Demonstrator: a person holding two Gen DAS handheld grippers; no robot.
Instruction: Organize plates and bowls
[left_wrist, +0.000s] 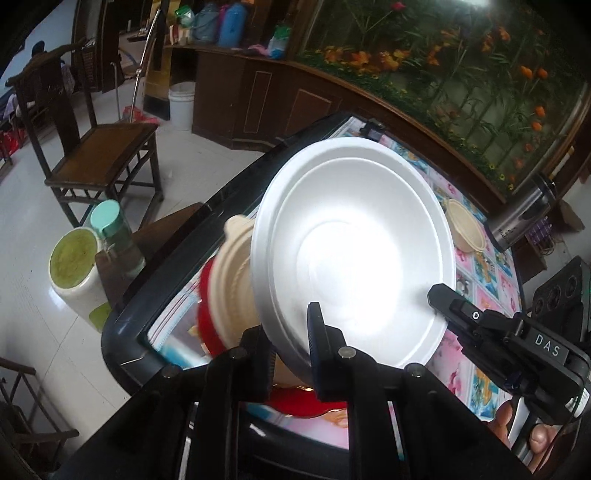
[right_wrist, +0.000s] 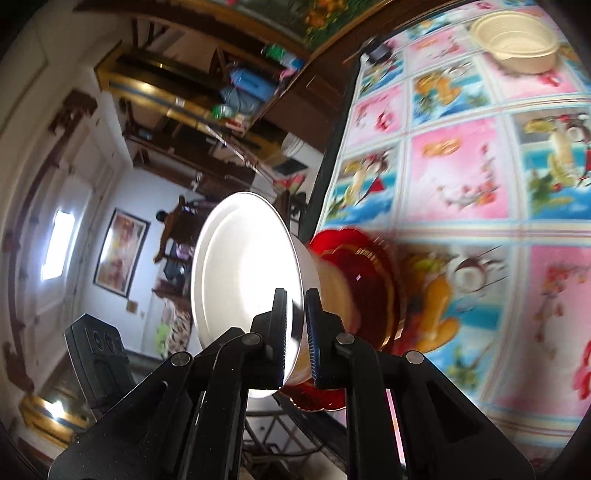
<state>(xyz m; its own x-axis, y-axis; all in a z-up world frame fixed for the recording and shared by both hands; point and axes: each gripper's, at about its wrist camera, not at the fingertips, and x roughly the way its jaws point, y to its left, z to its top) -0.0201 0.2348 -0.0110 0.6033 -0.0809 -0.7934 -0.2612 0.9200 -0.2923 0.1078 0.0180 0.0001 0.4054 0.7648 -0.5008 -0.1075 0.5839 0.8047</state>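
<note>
Left wrist view: tiled floor, dark wood cabinets with a flower mural behind, table (left_wrist: 122, 332) with black rim and a cartoon-print cloth. Off the table edge – wooden chair (left_wrist: 99, 155), white bucket (left_wrist: 181, 107), a white jar with a green top (left_wrist: 75, 269), a teal-capped bottle (left_wrist: 114, 236). A steel flask (left_wrist: 524, 218) stands at the table's far side, with a beige bowl (left_wrist: 465, 229) lying near it on the cloth. Left gripper (left_wrist: 291, 350) is clamped on the near rim of a tilted white plate (left_wrist: 354, 254); a beige dish (left_wrist: 231, 280) and a red plate (left_wrist: 207, 325) are stacked behind it. Right gripper (left_wrist: 439, 295) grips the same white plate on its right rim; fingers of a hand (left_wrist: 535, 439) show below it.

Right wrist view: heavily rolled and motion-blurred. Cloth-covered table (right_wrist: 332, 177) fills the right side, beige bowl (right_wrist: 517, 40) far up it. Right gripper (right_wrist: 295, 332) has its jaws closed on the white plate (right_wrist: 240, 266) rim, with beige dish (right_wrist: 336, 295) and red plate (right_wrist: 369, 266) behind – the stack is held off the surface. Left gripper body (right_wrist: 99, 354) sits lower left; its jaws are not visible here. Room with shelves and a framed picture (right_wrist: 122, 251) fills the left.
</note>
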